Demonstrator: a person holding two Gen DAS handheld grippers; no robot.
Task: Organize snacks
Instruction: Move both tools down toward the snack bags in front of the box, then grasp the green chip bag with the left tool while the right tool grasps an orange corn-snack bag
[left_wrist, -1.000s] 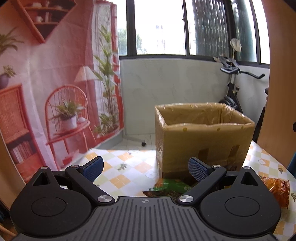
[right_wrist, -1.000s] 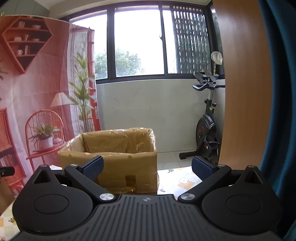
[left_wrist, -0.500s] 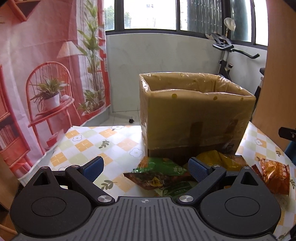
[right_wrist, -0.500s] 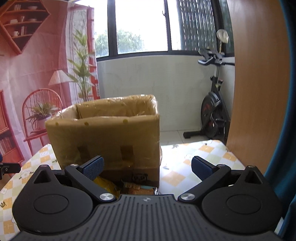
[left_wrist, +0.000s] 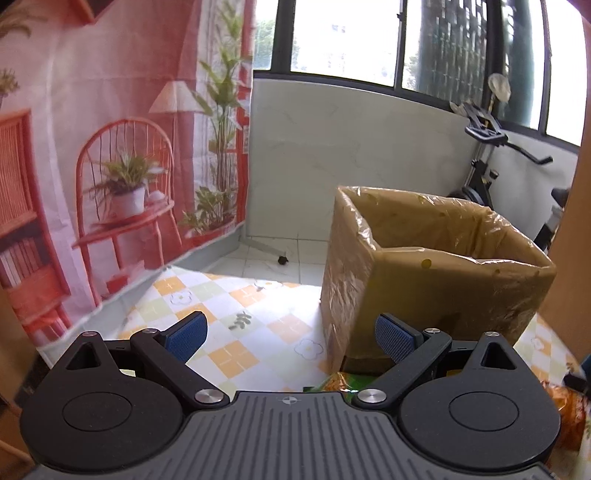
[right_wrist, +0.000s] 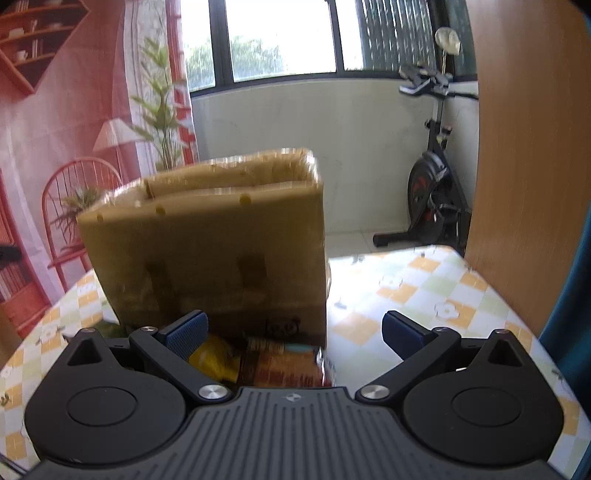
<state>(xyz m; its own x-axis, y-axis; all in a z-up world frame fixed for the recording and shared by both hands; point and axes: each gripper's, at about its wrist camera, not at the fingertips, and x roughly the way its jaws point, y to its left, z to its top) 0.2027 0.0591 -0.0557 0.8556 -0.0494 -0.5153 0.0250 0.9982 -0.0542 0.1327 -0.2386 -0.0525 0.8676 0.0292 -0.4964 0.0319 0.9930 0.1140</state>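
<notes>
Left gripper (left_wrist: 288, 336) spread wide, nothing held, facing a corner of the cardboard box (left_wrist: 436, 280) on the checkered tablecloth (left_wrist: 236, 295). Right gripper (right_wrist: 293, 334) equally wide, empty too, hovering over the yellow snack bag (right_wrist: 216, 358) and brown snack packet (right_wrist: 284, 365) lying against the box's base.

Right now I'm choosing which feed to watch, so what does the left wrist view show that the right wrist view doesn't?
Only the left wrist view looks into the cardboard box and shows a green packet. Only the right wrist view shows a yellow packet and a brown packet before the box. Both show the box, the checkered tablecloth and the exercise bike.
</notes>
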